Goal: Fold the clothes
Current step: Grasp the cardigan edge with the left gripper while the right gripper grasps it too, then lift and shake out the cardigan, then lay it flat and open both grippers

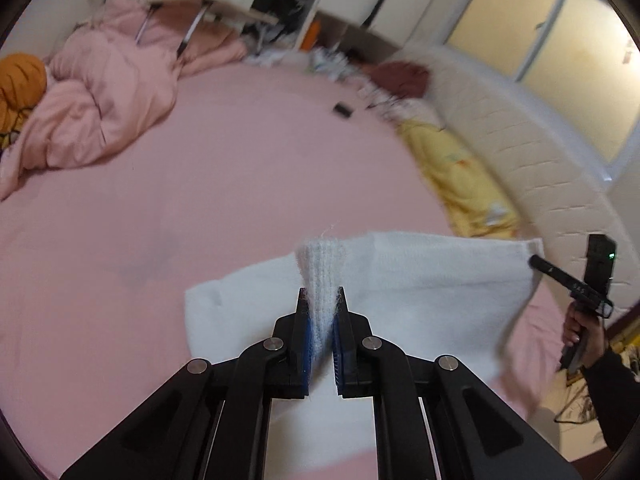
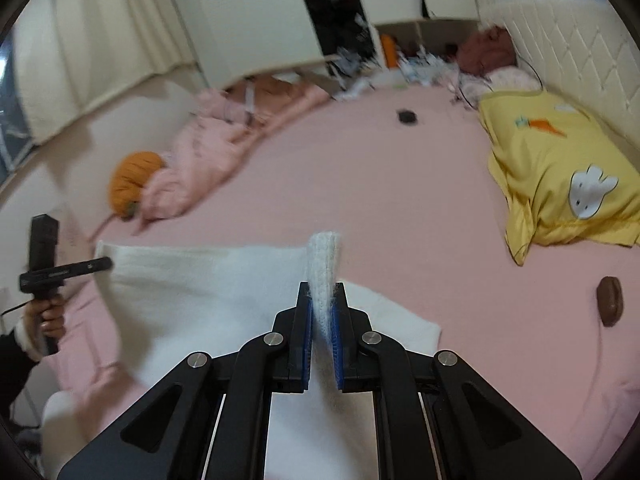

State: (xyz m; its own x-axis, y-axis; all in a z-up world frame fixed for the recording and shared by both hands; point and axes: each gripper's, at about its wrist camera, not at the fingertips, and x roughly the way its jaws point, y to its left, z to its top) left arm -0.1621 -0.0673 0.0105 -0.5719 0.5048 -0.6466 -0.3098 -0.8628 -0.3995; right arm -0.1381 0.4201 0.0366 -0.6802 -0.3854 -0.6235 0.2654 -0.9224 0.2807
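Left tongs (image 1: 322,300) are pinching a ribbed edge of the white knit garment (image 1: 420,292) at lower centre of the left wrist view; right tongs (image 2: 322,296) are gripping another ribbed edge of the same garment (image 2: 192,288) at lower centre of the right wrist view. Both pairs are clenching cloth between blue pads.

Pink bed sheet (image 1: 240,184) is filling the middle of both frames. Crumpled pink duvet (image 1: 100,96) is lying at upper left, orange pumpkin cushion (image 2: 134,184) beside it. Yellow pillow (image 2: 560,168) with carrot and rabbit prints is sitting at right, against the quilted white headboard (image 2: 572,52). Small dark object (image 2: 407,117) is resting on the sheet at upper centre; brown oval object (image 2: 609,301) at lower right.

Garment is stretching between the two tongs, hanging just above the sheet, fuzzy and plain white. Its lower part is running out of frame beneath the tongs. Background clutter near the wardrobes is blurring beyond reading.
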